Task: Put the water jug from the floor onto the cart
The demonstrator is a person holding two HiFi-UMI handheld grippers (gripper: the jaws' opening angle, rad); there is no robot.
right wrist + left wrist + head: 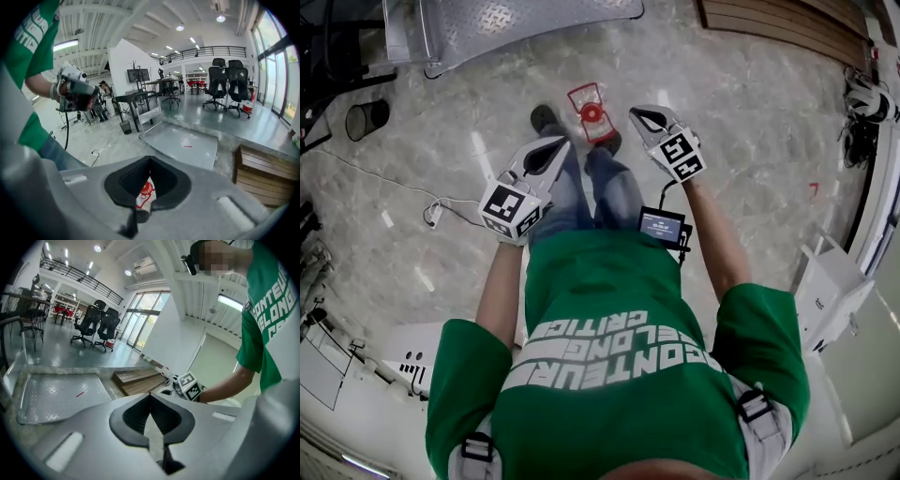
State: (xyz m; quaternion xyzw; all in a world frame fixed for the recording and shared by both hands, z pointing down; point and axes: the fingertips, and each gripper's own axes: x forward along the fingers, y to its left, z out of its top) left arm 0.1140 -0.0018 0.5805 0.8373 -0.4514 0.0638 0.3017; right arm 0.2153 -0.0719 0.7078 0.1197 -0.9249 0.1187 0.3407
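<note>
Nothing gripped yet: the left gripper (563, 143) and right gripper (636, 112) are both held with jaws closed tip to tip on nothing. The red-and-white plastic water jug (591, 113) is seen standing on the grey marble floor (741, 112), right beside the person's black shoe (545, 118) and untouched. The grey diamond-plate metal platform cart (516, 23) is parked beyond it with nothing loaded, so grasp, lift and placement are all judged outstanding.

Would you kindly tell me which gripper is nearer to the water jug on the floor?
Right, by a little. The right gripper hangs just right of the water jug, pointed at it. The left gripper hangs off its left, closer to the person's legs.
</note>
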